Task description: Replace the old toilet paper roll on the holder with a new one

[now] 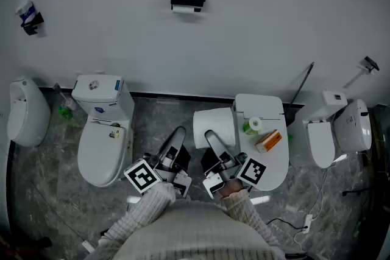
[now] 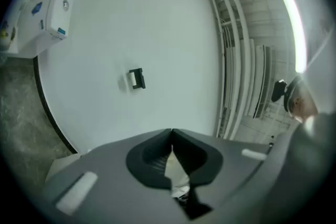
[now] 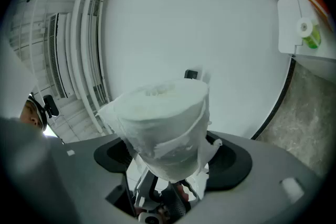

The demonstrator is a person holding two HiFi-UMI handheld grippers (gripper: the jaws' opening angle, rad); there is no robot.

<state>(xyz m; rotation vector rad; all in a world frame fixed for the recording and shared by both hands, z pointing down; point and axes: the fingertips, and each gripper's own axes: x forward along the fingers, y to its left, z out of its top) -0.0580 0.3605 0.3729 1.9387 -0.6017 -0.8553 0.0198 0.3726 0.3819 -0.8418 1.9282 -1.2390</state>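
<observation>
Plainly, right gripper [image 3: 172,157] holding roll [image 3: 160,123], blue-stickered cistern [image 1: 97,94]

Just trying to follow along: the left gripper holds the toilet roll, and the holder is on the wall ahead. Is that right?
Not quite. The roll is held by the right gripper, not the left, as the right gripper view shows; the left gripper is shut. The holder is on the wall ahead, as you said.
</observation>
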